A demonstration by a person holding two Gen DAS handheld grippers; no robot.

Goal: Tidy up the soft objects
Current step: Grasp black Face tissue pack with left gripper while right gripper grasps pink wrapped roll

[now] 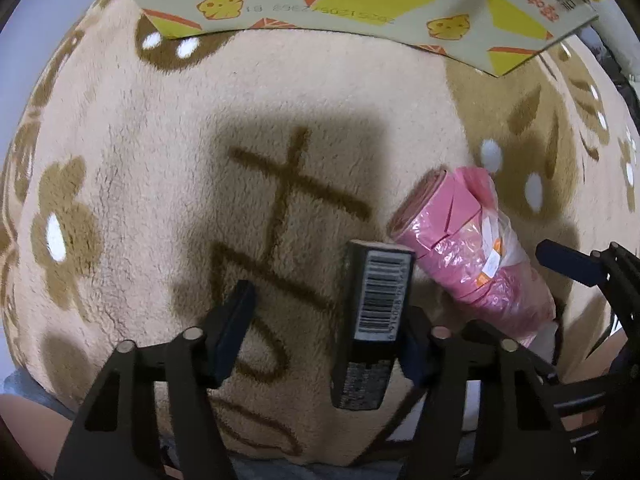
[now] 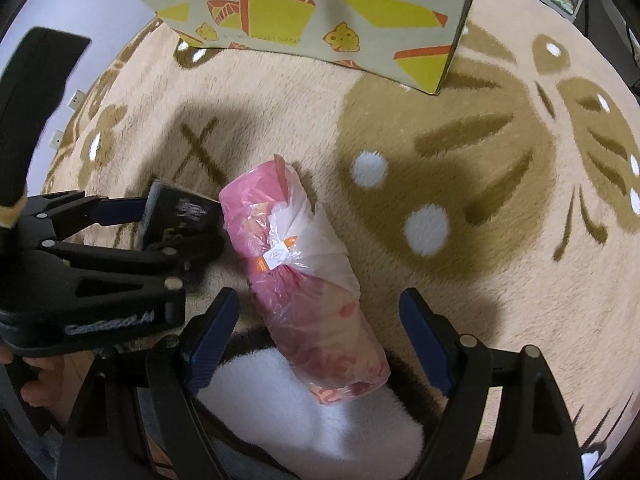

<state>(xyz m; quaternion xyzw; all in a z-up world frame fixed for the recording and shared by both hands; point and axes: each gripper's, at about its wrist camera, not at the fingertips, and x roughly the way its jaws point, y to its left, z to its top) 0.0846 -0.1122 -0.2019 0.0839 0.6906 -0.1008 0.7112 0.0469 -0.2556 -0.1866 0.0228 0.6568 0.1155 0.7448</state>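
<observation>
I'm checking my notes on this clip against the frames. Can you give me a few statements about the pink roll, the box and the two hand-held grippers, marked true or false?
1. The pink roll lies on the beige rug. True.
2. The right hand-held gripper is shut on the pink roll. False: its fingers stand open on either side of the roll, apart from it.
3. A printed cardboard box stands on the rug beyond the roll. True.
4. The pink roll is inside the cardboard box. False: it lies on the rug, in front of the box.
5. The left hand-held gripper carries a dark block with a barcode on one finger. True.
</observation>
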